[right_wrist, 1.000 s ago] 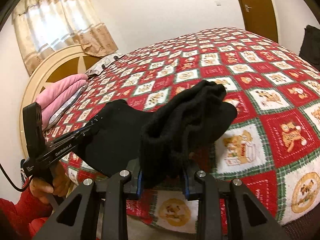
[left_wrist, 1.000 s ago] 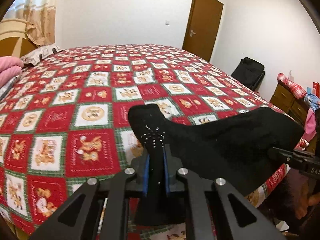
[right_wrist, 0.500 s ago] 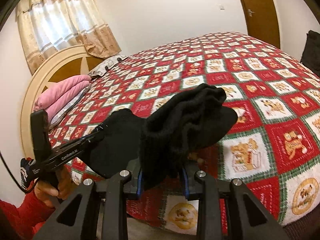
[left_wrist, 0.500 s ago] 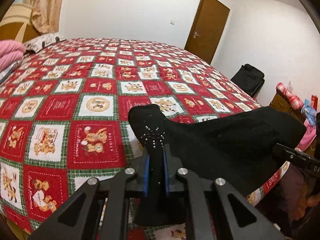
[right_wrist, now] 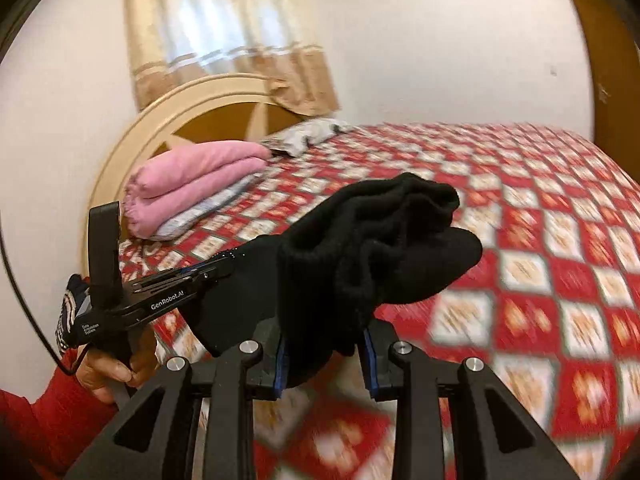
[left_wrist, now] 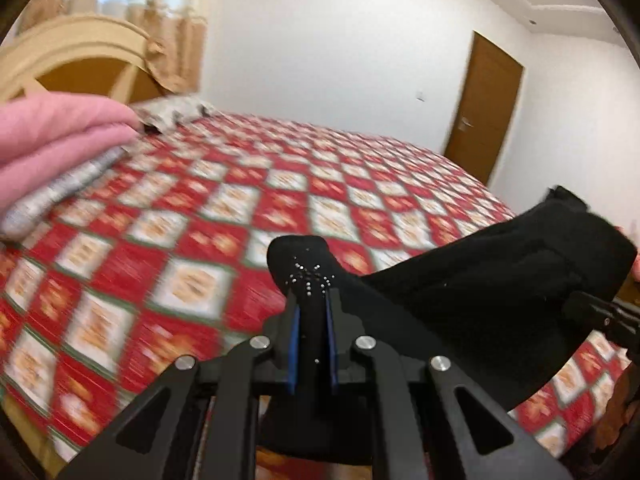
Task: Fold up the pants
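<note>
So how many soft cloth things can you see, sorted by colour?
Black: 1, the black knitted pants held up over the bed by both grippers
Pink: 1, the folded pink blanket by the headboard
Grey patterned: 2, the folded grey patterned cloth under the pink one, and the grey patterned pillow
Red checked: 1, the red checked bedspread
Beige: 1, the beige curtain
Total: 6

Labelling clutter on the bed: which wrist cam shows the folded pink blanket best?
Right wrist view: the pink blanket sits whole and fairly sharp by the headboard, on a grey patterned layer. Left wrist view shows only part of it, blurred and cut by the frame edge.
</note>
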A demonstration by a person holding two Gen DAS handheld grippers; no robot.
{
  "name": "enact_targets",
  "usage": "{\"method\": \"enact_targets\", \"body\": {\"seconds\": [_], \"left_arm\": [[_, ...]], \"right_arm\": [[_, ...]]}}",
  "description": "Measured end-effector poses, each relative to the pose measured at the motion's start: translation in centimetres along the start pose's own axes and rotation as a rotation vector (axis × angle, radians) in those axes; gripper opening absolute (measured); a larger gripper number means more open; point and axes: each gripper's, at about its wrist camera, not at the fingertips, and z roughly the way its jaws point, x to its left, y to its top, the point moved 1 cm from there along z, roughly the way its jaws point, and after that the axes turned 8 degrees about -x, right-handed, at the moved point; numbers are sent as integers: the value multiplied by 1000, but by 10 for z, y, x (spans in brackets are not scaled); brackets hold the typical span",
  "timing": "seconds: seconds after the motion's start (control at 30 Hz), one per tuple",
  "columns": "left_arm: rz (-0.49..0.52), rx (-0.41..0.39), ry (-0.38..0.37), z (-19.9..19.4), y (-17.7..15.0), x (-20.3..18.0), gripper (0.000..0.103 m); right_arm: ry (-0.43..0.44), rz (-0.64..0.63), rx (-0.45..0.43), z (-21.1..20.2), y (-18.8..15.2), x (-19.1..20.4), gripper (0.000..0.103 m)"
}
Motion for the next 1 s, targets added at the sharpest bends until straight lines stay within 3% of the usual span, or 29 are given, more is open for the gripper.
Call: {"method": "enact_targets", "body": {"seconds": [0.17, 0.4, 0.63, 1.0], "left_arm": [[7, -61, 154, 4, 27, 53, 12], [49, -55, 310, 31, 21, 90, 12], [11, 80, 368, 78, -23, 118, 12], [107, 98, 419, 82, -46, 111, 16]], "right_arm": [[95, -49, -24, 72, 26, 24, 30], [149, -68, -1, 157, 22, 34, 30], [93, -36, 122, 227, -19, 5, 30], [87, 49, 193, 245, -50, -15, 33]]}}
